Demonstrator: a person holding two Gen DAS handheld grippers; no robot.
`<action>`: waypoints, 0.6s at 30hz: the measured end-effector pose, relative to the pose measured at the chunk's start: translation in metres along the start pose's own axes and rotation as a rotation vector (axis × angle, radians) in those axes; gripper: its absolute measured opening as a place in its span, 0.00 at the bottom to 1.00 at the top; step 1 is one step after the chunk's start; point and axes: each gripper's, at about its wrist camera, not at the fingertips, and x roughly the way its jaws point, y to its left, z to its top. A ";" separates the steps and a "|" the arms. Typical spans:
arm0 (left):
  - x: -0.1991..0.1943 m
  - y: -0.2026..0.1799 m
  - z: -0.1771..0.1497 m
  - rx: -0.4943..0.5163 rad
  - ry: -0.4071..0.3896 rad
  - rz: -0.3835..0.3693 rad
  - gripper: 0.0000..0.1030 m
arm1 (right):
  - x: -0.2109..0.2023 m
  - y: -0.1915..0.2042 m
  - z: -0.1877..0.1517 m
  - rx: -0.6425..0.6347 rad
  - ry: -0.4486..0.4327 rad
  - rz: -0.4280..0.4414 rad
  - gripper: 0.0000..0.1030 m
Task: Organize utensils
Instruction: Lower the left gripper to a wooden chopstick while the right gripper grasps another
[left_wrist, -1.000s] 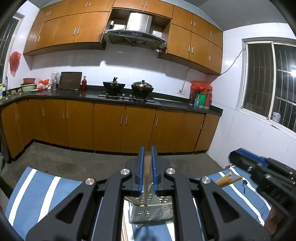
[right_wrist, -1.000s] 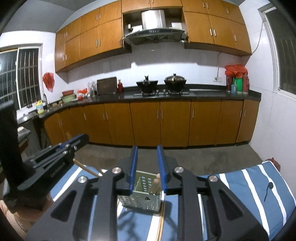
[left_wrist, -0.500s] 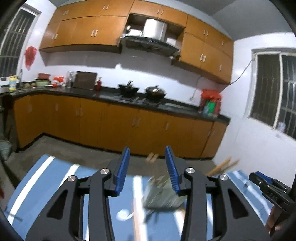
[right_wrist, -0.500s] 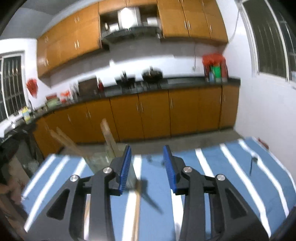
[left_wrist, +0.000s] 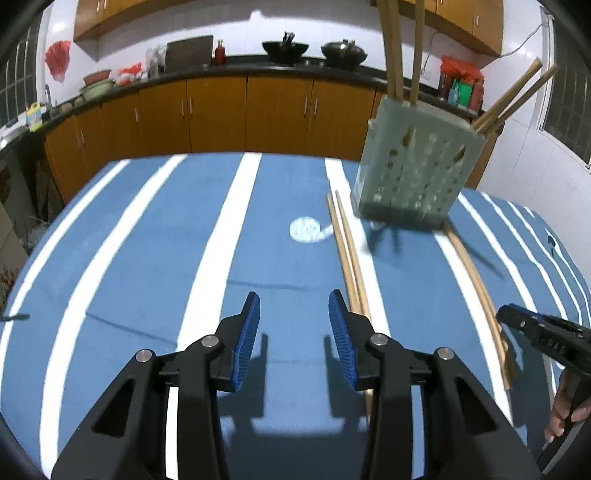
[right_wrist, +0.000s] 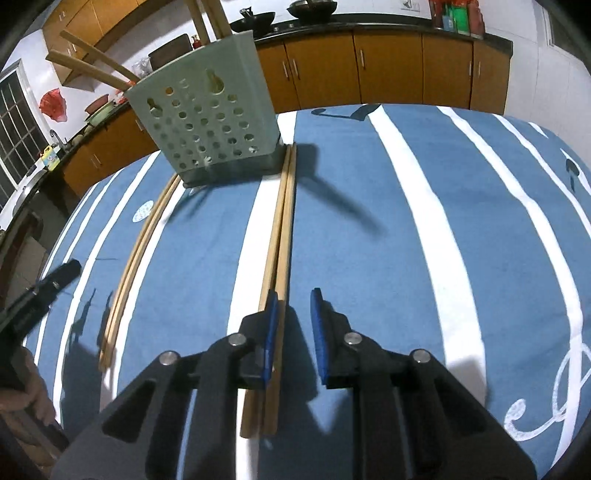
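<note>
A grey-green perforated utensil holder (left_wrist: 413, 162) (right_wrist: 210, 122) stands on the blue striped cloth with several wooden chopsticks sticking out of it. One pair of chopsticks (left_wrist: 349, 258) (right_wrist: 136, 254) lies on the cloth to its left, another pair (right_wrist: 280, 258) (left_wrist: 476, 291) to its right. My left gripper (left_wrist: 294, 328) is open and empty, low over the cloth, with the left pair just right of its right finger. My right gripper (right_wrist: 293, 328) is open, with the right pair running under its left finger.
The blue and white striped cloth (left_wrist: 147, 258) covers the table. Kitchen cabinets (left_wrist: 221, 107) and a counter with woks stand behind. Each gripper shows at the edge of the other's view, the right gripper in the left wrist view (left_wrist: 543, 332).
Both grippers opened, left the holder and dropped toward the cloth, each tilting down over a pair of lying chopsticks. The chopstick the left gripper held is now in the holder.
</note>
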 end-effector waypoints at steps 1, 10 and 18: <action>0.002 0.000 -0.001 -0.003 0.006 -0.002 0.38 | 0.001 0.003 0.002 -0.002 0.000 0.001 0.19; 0.011 -0.001 -0.011 -0.011 0.041 -0.023 0.33 | 0.005 0.005 0.001 -0.024 0.003 -0.015 0.17; 0.016 -0.006 -0.013 -0.010 0.062 -0.046 0.31 | 0.007 0.011 0.000 -0.065 -0.007 -0.048 0.17</action>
